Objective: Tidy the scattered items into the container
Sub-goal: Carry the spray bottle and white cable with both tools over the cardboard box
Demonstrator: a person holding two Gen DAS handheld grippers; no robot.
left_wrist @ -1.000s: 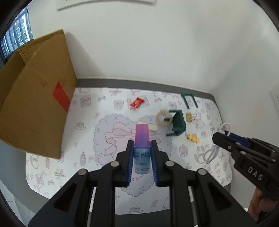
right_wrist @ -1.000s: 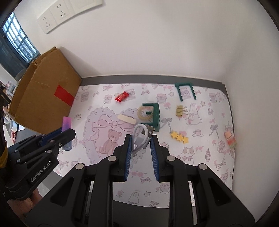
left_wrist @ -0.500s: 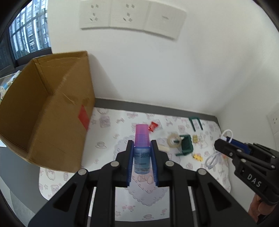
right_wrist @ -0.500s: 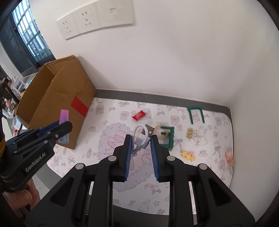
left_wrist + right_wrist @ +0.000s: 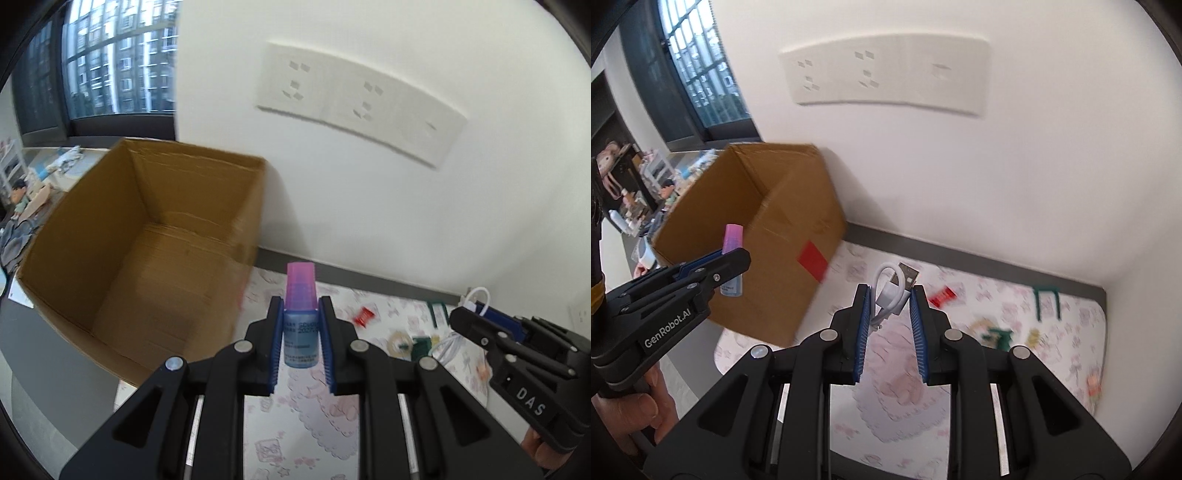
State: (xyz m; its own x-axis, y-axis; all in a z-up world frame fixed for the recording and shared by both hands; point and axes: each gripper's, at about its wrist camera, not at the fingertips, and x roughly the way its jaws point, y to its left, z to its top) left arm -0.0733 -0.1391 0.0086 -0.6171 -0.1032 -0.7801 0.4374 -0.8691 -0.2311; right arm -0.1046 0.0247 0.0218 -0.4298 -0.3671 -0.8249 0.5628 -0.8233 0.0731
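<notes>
Two grippers are showing, one in each of the person's hands. The left gripper (image 5: 301, 334) is squeezing one small blue bottle (image 5: 300, 343) with a pink cap, standing straight up between the blue pads. The right gripper (image 5: 889, 314) is pinching one white cable (image 5: 891, 291), looped, with its metal plug poking up at the top.

One big brown box (image 5: 147, 258) is sitting open at the left of the left view, and its inside is looking bare where it can be seen. In the right view the box has one red tape patch (image 5: 812, 259) on its side.

One flowery mat (image 5: 960, 332) is lying at the lower right of both views. On it are one red candy (image 5: 942, 296), one green stand (image 5: 1047, 301), one tape ring (image 5: 400, 339), one dark green chair (image 5: 999, 338), one yellow clip (image 5: 1034, 336), and one small pink and green thing (image 5: 1094, 386) near the right edge. They are blurry.

One wide white socket plate (image 5: 362, 99) is sitting high on the wall.

Compared with half a second ago, both cameras are now looking higher and more to the left. The box is looking bigger and nearer, and its open top is now facing the left gripper. The bottle and the cable are sitting in the same grip as before.
</notes>
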